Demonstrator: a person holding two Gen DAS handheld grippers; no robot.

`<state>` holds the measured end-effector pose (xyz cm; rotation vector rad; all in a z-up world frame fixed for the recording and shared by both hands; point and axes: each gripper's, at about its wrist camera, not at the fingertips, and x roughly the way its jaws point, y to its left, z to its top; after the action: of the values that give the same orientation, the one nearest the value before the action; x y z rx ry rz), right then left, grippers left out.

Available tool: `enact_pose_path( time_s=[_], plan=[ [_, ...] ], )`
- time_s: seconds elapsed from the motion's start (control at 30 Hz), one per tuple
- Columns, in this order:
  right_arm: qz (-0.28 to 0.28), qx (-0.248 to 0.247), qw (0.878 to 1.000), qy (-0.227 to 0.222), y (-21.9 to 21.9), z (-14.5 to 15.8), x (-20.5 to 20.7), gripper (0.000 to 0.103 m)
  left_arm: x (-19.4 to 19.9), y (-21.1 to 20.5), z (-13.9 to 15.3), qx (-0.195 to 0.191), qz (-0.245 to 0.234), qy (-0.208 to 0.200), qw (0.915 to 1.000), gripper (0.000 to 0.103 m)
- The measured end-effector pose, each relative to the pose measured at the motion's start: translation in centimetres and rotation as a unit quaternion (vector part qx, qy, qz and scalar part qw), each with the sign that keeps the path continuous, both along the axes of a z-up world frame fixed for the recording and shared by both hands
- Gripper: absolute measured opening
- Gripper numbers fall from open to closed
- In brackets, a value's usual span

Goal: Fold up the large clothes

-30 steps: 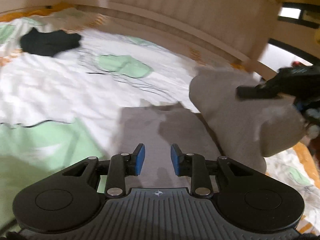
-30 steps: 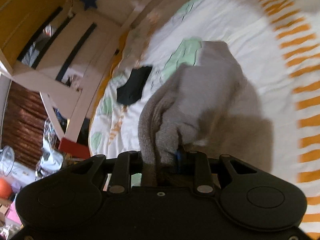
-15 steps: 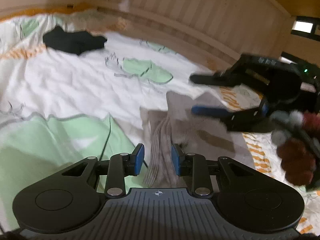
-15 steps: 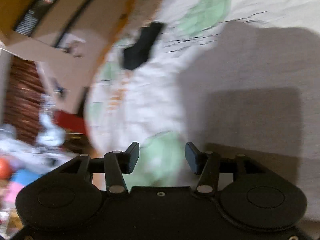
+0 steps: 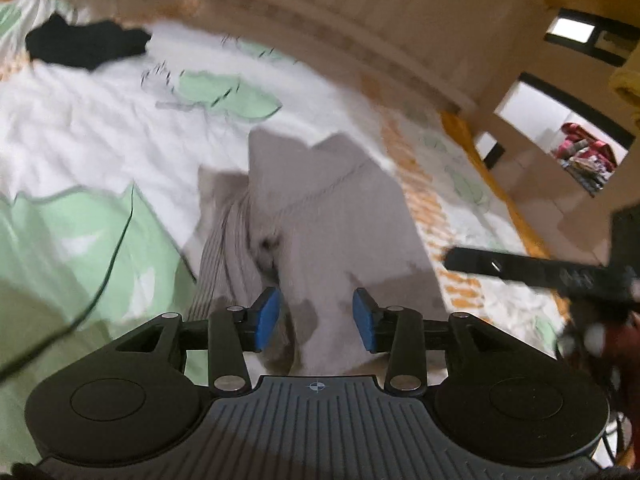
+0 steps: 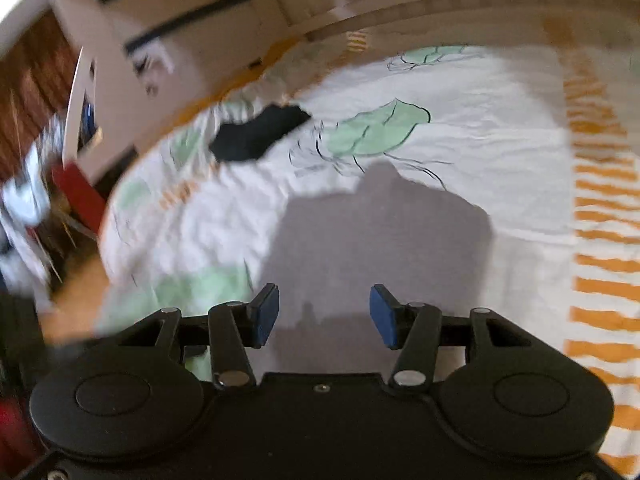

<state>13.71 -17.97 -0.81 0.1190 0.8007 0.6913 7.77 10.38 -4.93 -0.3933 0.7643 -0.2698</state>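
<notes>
Folded grey garment [image 5: 344, 216] on bedsheet [image 5: 100, 136], left gripper [image 5: 316, 316] jaws just opening above it

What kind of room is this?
Most likely a bedroom. A printed bedsheet covers a bed with a slatted wooden side rail, and a grey garment lies on it beside a black garment.

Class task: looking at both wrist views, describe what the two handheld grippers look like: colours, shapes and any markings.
The left gripper and the right gripper match: black linkage arms with silver pivot pins, two round black housings, and blue pads on the fingertips. The left gripper's body is ribbed grey with a small crosshair mark; the right's is plain black.
</notes>
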Motion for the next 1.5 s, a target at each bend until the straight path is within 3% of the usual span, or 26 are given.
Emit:
enact_pose_path(
  time_s=[0.2,0.3,0.43,0.47,0.5,0.67,0.73,0.8,1.03,1.13,1.23,1.37,1.5],
  plan=[
    [0.017,-0.027,1.000,-0.003,-1.3,-0.9,-2.9,0.059,0.6,0.5,-1.7,-0.010,0.015,0.054,0.9984,0.046],
    [0.022,-0.050,0.999,-0.006,-1.8,-1.6,-3.8,0.059,0.6,0.2,-1.7,-0.027,0.001,0.041,0.9988,0.047],
    [0.024,-0.061,0.998,-0.010,-2.3,-2.4,-4.7,0.059,0.9,-1.5,-1.9,-0.001,-0.023,0.021,0.9995,0.046],
    [0.022,-0.059,0.998,-0.010,-2.3,-2.6,-4.8,0.059,1.1,-1.8,-2.1,-0.003,-0.026,0.018,0.9995,0.034],
    [0.021,-0.057,0.998,-0.009,-2.4,-2.7,-4.8,0.059,1.2,-1.8,-2.0,-0.006,-0.028,0.011,0.9995,0.006],
    [0.021,-0.066,0.997,-0.026,-2.6,-2.7,-5.6,0.059,1.4,-0.1,1.6,0.051,-0.024,-0.074,0.9957,0.006],
    [0.027,-0.068,0.996,-0.041,-2.5,-2.4,-6.0,0.059,2.3,1.3,2.9,0.055,-0.024,-0.083,0.9947,0.006],
    [0.033,-0.062,0.996,-0.054,-2.3,-2.2,-6.2,0.059,3.0,2.5,3.2,0.050,-0.030,-0.077,0.9954,0.006],
    [0.054,-0.025,0.996,-0.073,-0.7,-2.7,-5.4,0.059,3.3,2.4,1.0,0.088,-0.060,-0.038,0.9935,0.006],
    [0.097,-0.052,0.994,-0.018,1.7,-5.6,-4.2,0.059,3.9,3.6,-1.0,0.067,-0.045,0.003,0.9967,0.007],
    [0.108,-0.028,0.994,0.019,2.7,-7.5,-3.6,0.059,4.5,4.2,-2.4,0.065,-0.046,0.035,0.9962,0.007],
    [0.123,-0.012,0.992,0.003,2.0,-4.9,-3.4,0.059,4.5,3.7,-2.0,0.071,-0.053,0.032,0.9956,0.007],
    [0.097,0.010,0.994,-0.041,0.1,-1.8,-2.2,0.059,4.4,3.9,-2.2,0.068,-0.050,0.032,0.9960,0.007]
  ],
)
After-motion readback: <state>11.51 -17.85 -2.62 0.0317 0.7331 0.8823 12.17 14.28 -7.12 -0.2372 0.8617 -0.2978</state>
